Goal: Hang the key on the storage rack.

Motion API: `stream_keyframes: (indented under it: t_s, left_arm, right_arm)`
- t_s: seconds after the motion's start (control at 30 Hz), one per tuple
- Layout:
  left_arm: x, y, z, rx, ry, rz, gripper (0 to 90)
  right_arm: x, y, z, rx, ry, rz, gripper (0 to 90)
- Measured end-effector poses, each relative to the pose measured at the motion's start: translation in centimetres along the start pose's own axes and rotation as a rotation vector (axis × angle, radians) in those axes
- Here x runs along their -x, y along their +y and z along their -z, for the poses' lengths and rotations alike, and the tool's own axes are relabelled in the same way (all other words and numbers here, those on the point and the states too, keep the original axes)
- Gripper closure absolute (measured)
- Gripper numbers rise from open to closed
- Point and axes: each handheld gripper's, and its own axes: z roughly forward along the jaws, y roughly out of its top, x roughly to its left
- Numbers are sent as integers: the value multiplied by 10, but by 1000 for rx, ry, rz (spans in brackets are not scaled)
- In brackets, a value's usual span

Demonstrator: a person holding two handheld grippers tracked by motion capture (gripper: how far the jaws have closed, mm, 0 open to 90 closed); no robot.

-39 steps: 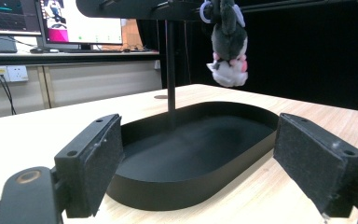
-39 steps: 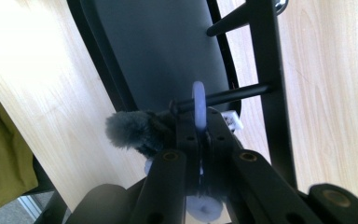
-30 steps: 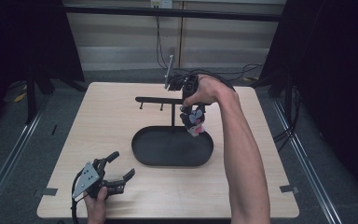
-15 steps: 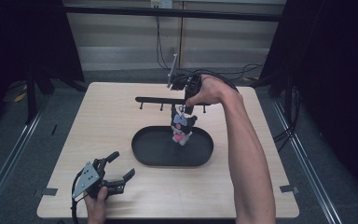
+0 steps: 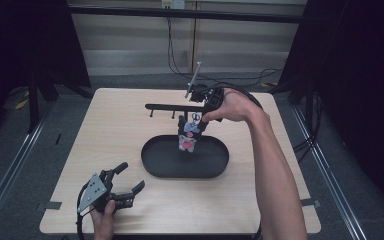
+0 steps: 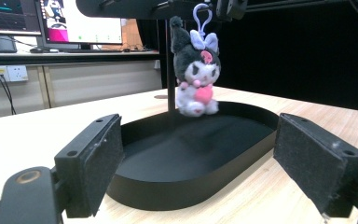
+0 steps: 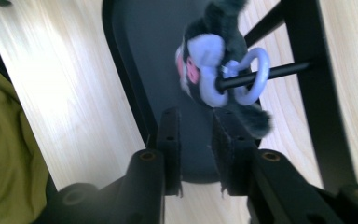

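A small black-and-white plush keychain (image 5: 187, 138) with a pink heart hangs by its lilac ring (image 7: 255, 77) from a peg (image 7: 279, 71) of the black rack (image 5: 165, 106), over the black oval tray (image 5: 150, 165). My right gripper (image 5: 195, 121) sits just behind the plush (image 7: 200, 70). Its jaws have just been opening and stand a little apart (image 7: 196, 122) with nothing between them. My left gripper (image 5: 131, 176) rests wide open at the table's near left, aimed at the tray (image 6: 182, 186) and the hanging plush (image 6: 195, 79).
The rack's upright post (image 6: 169, 70) stands behind the tray, and its bar carries other short pegs (image 5: 152, 113) to the left. A thin grey rod (image 5: 193, 79) sticks up from the right gripper. Cables (image 5: 215, 75) run off the table's far edge.
The right hand carried the plush to the left, up to the rack. The plush now hangs from the peg, and the right jaws have parted off it. The left gripper kept still.
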Motion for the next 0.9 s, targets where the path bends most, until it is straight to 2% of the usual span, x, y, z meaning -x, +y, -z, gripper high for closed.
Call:
stream_keyframes:
  t_s: [0.1, 0.13, 0.17, 0.2, 0.27, 0.37, 0.47, 0.57, 0.6, 0.67, 0.77, 0.9]
  left_arm:
    - [0, 0, 0, 0, -1, 0, 155]
    - [0, 0, 0, 0, -1, 0, 155]
    - [1, 0, 0, 6, 2, 11, 155]
    - [1, 0, 0, 6, 2, 11, 155]
    - [0, 0, 0, -5, 0, -1, 155]
    - [0, 0, 0, -6, -1, 1, 155]
    - [0, 0, 1, -6, 0, -1, 155]
    - [0, 0, 0, -6, -1, 0, 155]
    - [0, 0, 1, -7, 3, 1, 155]
    - [0, 0, 1, -7, 5, 6, 155]
    - [0, 0, 1, -7, 4, 5, 155]
    - [0, 0, 0, -6, 3, 0, 155]
  right_arm:
    - [-5, -9, 1, 50, -8, -18, 632]
    - [-5, -9, 1, 50, -8, -18, 632]
    - [-7, -16, 2, 93, -11, -30, 597]
    - [-7, -16, 2, 93, -11, -30, 597]
    - [-13, -24, 5, 154, -5, -38, 553]
    - [-21, -31, 3, 197, -9, -34, 528]
    - [-28, -39, -4, 233, -38, -36, 501]
    - [-31, -43, -7, 238, -40, -39, 477]
    - [-36, -49, -11, 281, -46, -35, 464]
    - [-40, -55, -14, 328, -39, -24, 450]
    - [-43, -69, -23, 393, -39, -43, 431]
    - [-52, -85, -40, 449, -44, -56, 397]
